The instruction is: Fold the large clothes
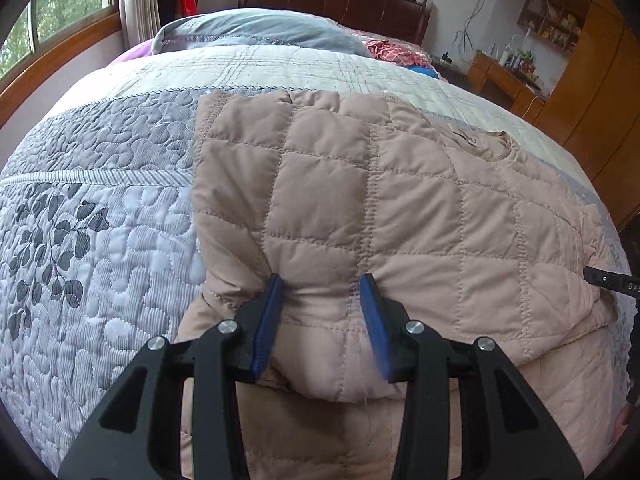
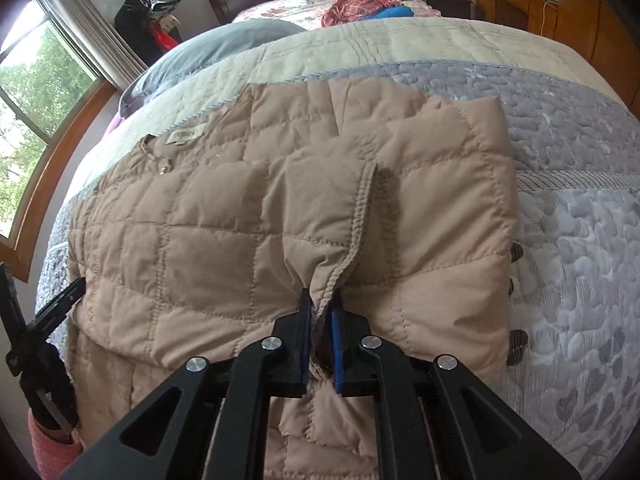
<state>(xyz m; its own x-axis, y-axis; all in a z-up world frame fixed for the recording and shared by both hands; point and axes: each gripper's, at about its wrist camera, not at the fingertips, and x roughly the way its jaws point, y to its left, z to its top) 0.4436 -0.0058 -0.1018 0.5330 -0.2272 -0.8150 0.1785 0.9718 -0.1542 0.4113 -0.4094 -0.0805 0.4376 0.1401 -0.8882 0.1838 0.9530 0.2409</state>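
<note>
A beige quilted jacket [image 1: 400, 208] lies on the bed, its sides folded in over the middle. It also shows in the right wrist view [image 2: 224, 216], with its collar label at upper left. My left gripper [image 1: 322, 284] is open, its blue pads either side of a bunched fold near the jacket's near-left part. My right gripper [image 2: 322, 300] is shut on a stitched hem edge of the jacket. The left gripper also shows at the left edge of the right wrist view [image 2: 60, 300].
The bed has a grey and white quilted cover [image 1: 100, 220]. A grey pillow [image 1: 256, 32] and loose red and blue clothes [image 2: 360, 10] lie near the dark headboard. A window is at left, wooden furniture [image 1: 560, 60] at right.
</note>
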